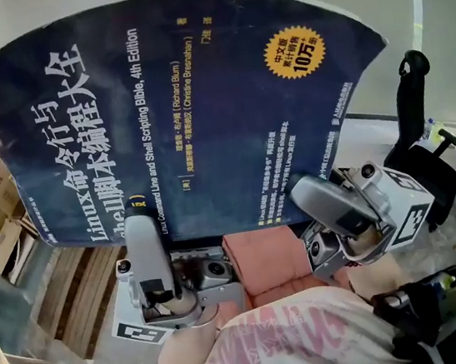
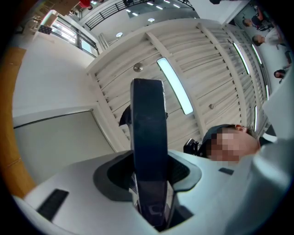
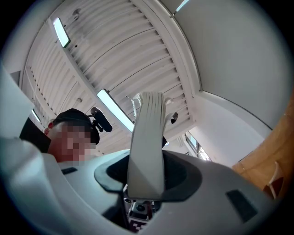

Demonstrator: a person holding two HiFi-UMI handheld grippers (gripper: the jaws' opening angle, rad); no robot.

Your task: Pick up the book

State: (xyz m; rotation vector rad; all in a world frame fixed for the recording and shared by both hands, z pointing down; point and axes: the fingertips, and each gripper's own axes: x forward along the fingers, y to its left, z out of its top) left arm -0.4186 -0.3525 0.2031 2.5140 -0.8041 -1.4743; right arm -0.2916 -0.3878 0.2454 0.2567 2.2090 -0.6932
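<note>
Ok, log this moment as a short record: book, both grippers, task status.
book: dark blue cover, up in the air, cover facing the head view
left gripper: shut on the book's lower edge, towards the left
right gripper: shut on the same edge, towards the right
between jaws: a dark edge of the book in the left gripper view, a pale edge in the right gripper view
task status: book lifted, held by both grippers

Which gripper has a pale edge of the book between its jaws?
The right gripper: the book looks whitish there; at the left gripper it is dark blue.
</note>
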